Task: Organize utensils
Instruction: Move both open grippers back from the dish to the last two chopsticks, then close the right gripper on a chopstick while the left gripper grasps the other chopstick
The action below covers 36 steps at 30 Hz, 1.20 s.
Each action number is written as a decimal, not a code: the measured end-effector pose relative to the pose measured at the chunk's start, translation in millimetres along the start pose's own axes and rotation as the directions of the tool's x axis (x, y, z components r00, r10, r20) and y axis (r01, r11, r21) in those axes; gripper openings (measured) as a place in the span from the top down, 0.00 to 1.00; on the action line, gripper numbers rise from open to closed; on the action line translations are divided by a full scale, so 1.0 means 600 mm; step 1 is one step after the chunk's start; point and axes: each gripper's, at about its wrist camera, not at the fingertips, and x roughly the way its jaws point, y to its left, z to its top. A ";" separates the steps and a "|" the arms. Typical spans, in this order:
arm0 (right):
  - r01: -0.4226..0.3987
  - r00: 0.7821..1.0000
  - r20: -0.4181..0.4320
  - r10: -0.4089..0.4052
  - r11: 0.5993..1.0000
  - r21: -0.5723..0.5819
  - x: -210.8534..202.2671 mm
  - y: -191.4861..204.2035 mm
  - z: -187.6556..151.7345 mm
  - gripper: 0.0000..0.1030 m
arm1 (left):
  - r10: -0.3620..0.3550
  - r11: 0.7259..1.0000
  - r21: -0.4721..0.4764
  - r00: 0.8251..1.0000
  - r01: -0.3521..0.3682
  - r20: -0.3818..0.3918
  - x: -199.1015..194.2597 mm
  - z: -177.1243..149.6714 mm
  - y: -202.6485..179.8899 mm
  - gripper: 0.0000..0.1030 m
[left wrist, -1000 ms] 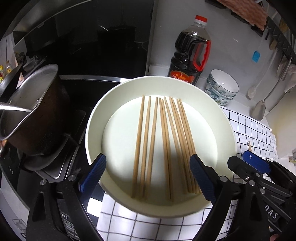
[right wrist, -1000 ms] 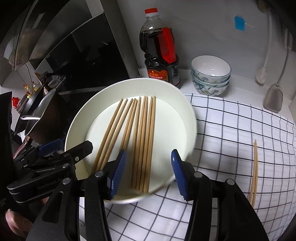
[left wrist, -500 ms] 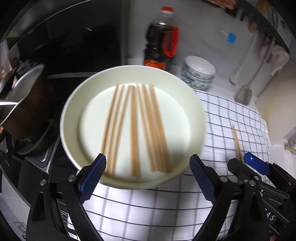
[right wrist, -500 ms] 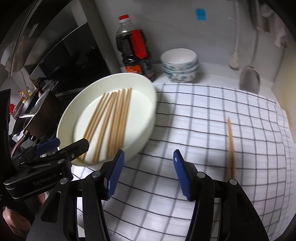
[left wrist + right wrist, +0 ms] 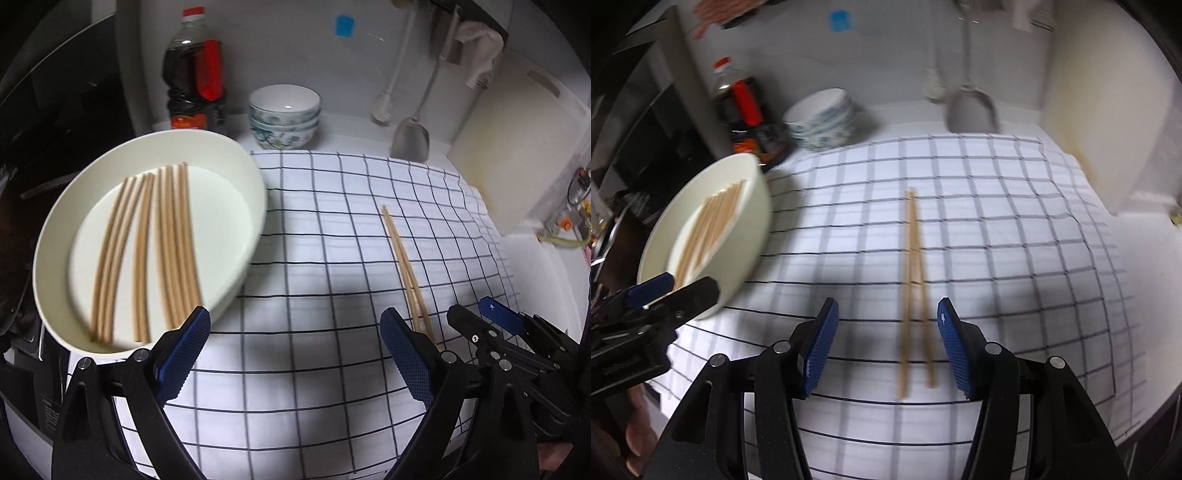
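A white round dish point(image 5: 236, 155) at the left holds several wooden chopsticks point(image 5: 166, 251); it also shows in the right wrist view point(image 5: 753, 206). A pair of chopsticks point(image 5: 404, 266) lies on the checked cloth point(image 5: 332, 229), seen in the right wrist view point(image 5: 913, 280) too. My left gripper point(image 5: 293, 350) is open and empty over the cloth, the dish by its left finger. My right gripper point(image 5: 886, 347) is open and empty, with the near ends of the loose pair lying between its fingers.
A dark sauce bottle point(image 5: 194, 74) and stacked bowls point(image 5: 284, 114) stand at the back. A spatula point(image 5: 412, 136) and a spoon hang on the wall. A white cutting board point(image 5: 517, 147) leans at the right. A stove lies beyond the dish at the left.
Both grippers have swung right, away from the dish. The dish has slid to the left of both views and the loose pair has come between the right gripper's fingers.
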 end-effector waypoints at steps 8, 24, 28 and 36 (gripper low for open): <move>0.054 0.998 -0.028 -0.053 0.998 0.017 0.052 -0.060 -0.015 0.48 | -0.006 1.000 0.021 0.999 0.007 -0.039 0.051 -0.016 -0.043 0.11; 0.082 0.996 -0.032 -0.086 0.989 -0.121 0.135 -0.055 -0.010 0.48 | 0.030 1.000 0.012 0.996 -0.029 -0.079 0.106 -0.022 -0.060 0.11; 0.081 0.996 -0.026 -0.085 0.986 -0.145 0.144 -0.057 -0.010 0.48 | 0.036 0.999 0.005 0.996 -0.036 -0.084 0.115 -0.018 -0.061 0.11; 0.034 0.999 -0.002 -0.036 0.978 -0.206 0.151 -0.062 0.004 0.69 | 0.038 0.999 0.019 0.995 -0.036 -0.088 0.134 -0.010 -0.080 0.11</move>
